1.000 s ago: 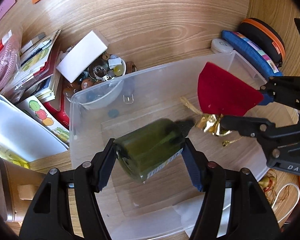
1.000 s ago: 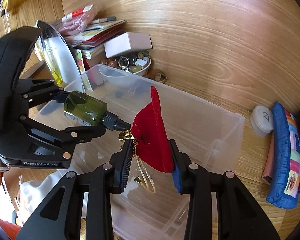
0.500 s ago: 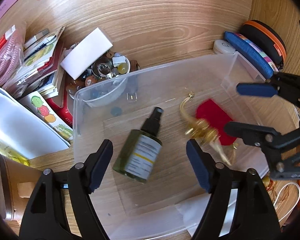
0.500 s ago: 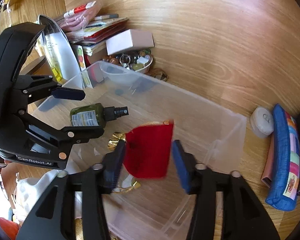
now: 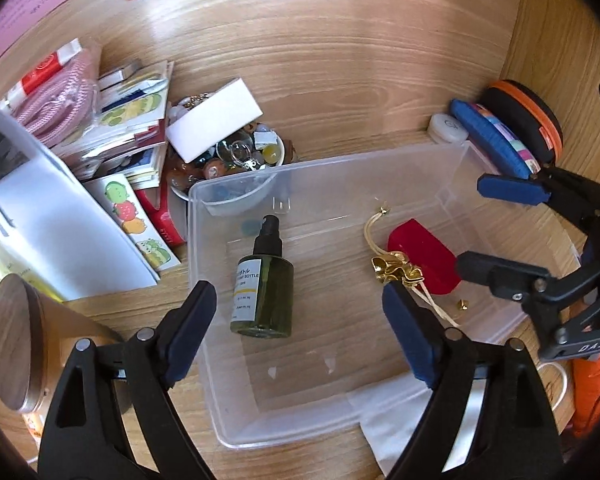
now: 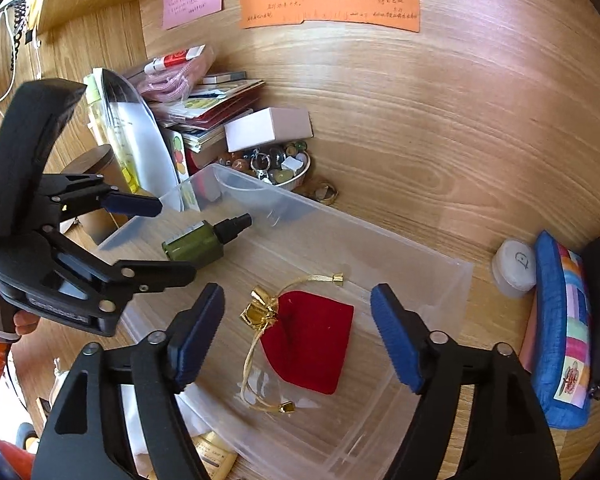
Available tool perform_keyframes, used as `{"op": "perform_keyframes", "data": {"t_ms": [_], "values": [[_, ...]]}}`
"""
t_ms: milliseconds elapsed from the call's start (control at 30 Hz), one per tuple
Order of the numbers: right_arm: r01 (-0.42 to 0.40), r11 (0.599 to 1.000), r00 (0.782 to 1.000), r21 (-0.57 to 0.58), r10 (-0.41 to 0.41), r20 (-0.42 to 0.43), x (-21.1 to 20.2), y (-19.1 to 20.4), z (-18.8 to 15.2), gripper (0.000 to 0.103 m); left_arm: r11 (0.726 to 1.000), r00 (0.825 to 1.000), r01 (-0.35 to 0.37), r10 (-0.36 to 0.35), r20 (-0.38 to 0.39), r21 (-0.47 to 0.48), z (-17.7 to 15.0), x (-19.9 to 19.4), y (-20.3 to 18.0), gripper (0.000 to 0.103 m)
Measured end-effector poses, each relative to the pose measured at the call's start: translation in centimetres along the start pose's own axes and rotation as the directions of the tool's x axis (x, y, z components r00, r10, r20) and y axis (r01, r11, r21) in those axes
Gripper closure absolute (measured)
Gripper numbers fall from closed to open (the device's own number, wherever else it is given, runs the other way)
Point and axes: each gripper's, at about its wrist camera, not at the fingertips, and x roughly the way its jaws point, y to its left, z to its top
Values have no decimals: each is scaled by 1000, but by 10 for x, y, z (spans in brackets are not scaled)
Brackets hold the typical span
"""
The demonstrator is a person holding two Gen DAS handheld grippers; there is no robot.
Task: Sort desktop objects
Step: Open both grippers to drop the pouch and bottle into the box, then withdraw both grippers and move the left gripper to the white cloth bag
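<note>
1. Left wrist view: wooden desk [image 5: 340, 72], cluttered at its left and right edges and bare in the middle behind the bin.
2. Clear plastic bin [image 5: 196, 240], open-topped; most of its floor is free, and its walls rise around both objects.
3. Left gripper [image 5: 300, 320], angled downward above the bin's near-left part; its jaws have just been opening, stand wide and hold nothing. In the right wrist view a hand [image 6: 4, 320] grips its handle.
4. Right gripper [image 6: 296, 336], angled downward over the bin's right part; its jaws have just been opening, released and apart from the pouch below.
5. Green spray bottle [image 5: 266, 284], lying on its side on the bin floor, nozzle toward the far wall.
6. Red pouch [image 6: 312, 344] with gold drawstring, flat on the bin floor, well apart from the bottle.
</note>
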Motion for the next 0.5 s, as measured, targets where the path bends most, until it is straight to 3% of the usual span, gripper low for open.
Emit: {"op": "perform_keyframes", "data": {"t_ms": [400,500], "values": [[27,1000,998,6,-28,58,-28,3,4,26,998,995,-56,53,83,39,-7,-49,-18,13],[11,1000,996,24,-13,85,-44,4,4,21,997,993,-64,61,101,36,-12,-60,-19,5]]}}
